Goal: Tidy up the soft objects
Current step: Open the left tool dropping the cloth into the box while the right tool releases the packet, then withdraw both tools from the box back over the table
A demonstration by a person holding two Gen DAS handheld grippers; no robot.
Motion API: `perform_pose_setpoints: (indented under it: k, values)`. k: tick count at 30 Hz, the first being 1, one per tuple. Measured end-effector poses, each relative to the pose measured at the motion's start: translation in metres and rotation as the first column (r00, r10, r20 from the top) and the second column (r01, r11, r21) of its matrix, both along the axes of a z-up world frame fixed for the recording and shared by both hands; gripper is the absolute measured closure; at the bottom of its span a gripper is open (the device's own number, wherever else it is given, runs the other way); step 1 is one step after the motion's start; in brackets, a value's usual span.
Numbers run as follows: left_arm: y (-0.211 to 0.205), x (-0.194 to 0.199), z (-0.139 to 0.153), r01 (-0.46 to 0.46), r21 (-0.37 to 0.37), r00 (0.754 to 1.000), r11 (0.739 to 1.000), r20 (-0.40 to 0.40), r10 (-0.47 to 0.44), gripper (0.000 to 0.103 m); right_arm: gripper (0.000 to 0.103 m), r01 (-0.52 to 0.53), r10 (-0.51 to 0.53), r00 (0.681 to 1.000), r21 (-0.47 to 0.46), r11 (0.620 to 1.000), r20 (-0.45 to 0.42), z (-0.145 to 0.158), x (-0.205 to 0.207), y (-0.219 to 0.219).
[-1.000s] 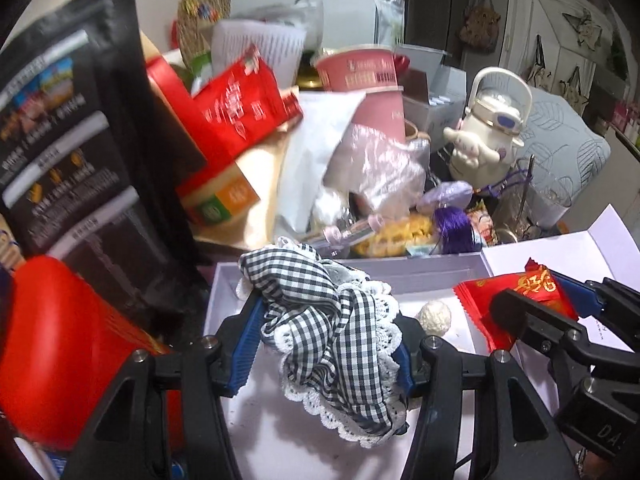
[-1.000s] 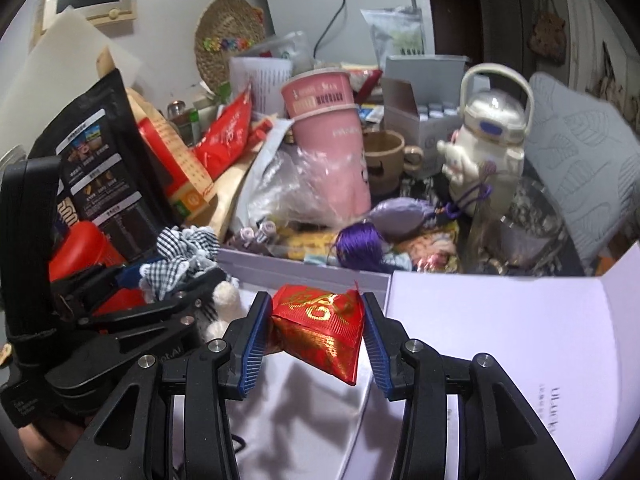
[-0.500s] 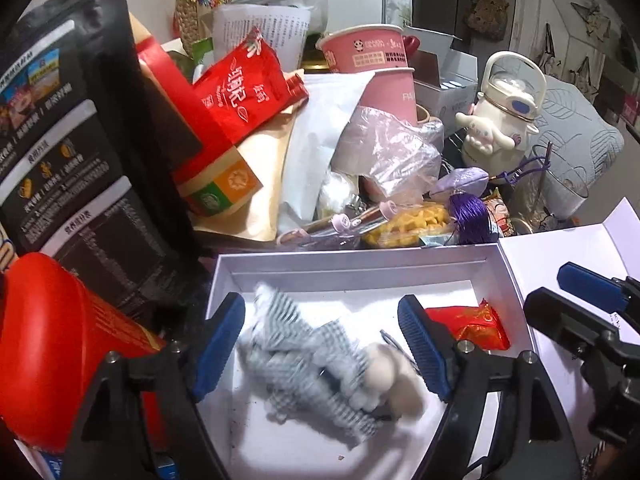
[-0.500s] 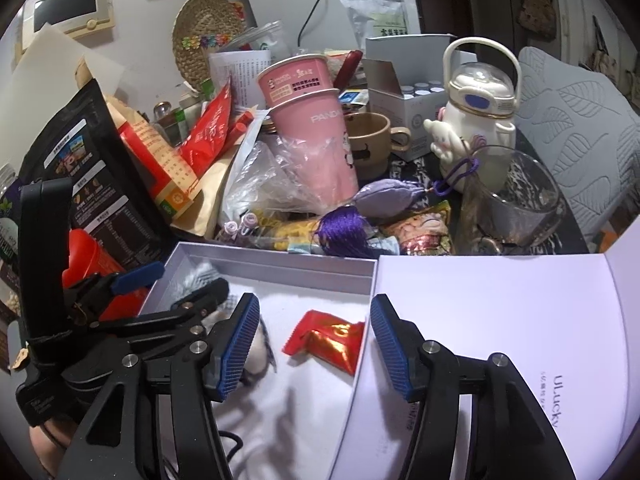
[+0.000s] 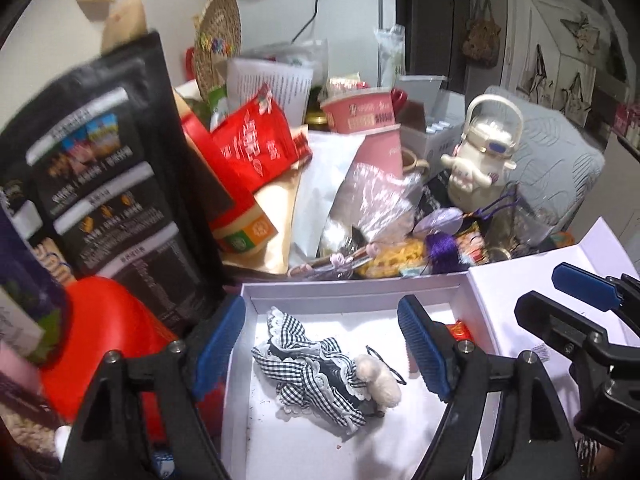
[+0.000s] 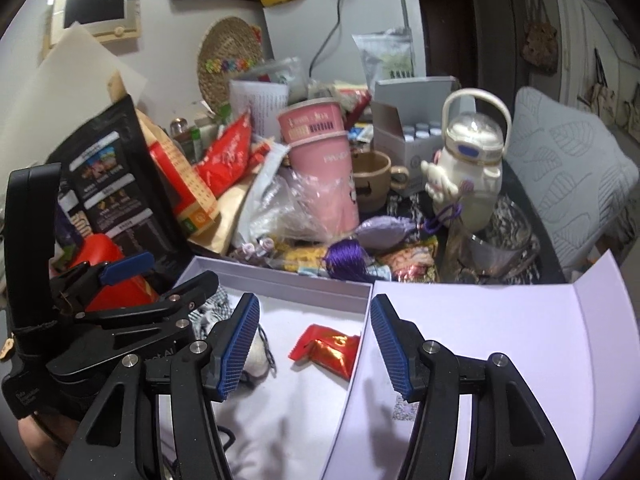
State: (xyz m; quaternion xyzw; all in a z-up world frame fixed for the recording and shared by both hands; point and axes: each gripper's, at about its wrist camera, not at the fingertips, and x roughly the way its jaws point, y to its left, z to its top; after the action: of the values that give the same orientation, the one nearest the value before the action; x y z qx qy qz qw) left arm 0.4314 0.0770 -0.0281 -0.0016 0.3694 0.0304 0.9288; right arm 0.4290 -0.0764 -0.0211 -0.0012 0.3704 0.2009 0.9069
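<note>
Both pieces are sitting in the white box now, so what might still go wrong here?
The open left gripper hangs right over the gingham cloth; its lace could snag a finger. The red packet lies against the white box wall near the right gripper, so a careless move might nudge it. Clutter crowds the box's far edge and could topple in.

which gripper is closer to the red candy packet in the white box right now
Right. The right gripper hangs directly above the red candy packet, jaws open around it. The left gripper is over the gingham scrunchie, with the packet beyond its right jaw.
</note>
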Motion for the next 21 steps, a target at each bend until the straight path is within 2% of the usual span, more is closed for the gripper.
perform_pose_setpoints:
  k: [6,11,21]
  values:
    - [-0.009,-0.025,0.03,0.029,0.022,0.997,0.999,0.076,-0.031,0.024,0.045,-0.011,0.01,0.996,0.006,1.0,0.083,0.028,-0.023,-0.002]
    - [-0.015,-0.052,0.054,0.065,0.003,0.988,0.998,0.141,-0.065,0.024,0.045,-0.028,0.02,0.982,0.04,0.999,0.188,0.061,-0.057,-0.009]
    - [-0.028,-0.106,0.089,0.114,0.008,0.974,0.993,0.197,-0.113,0.024,0.045,0.007,-0.026,0.977,0.086,0.996,0.212,0.079,-0.111,-0.033]
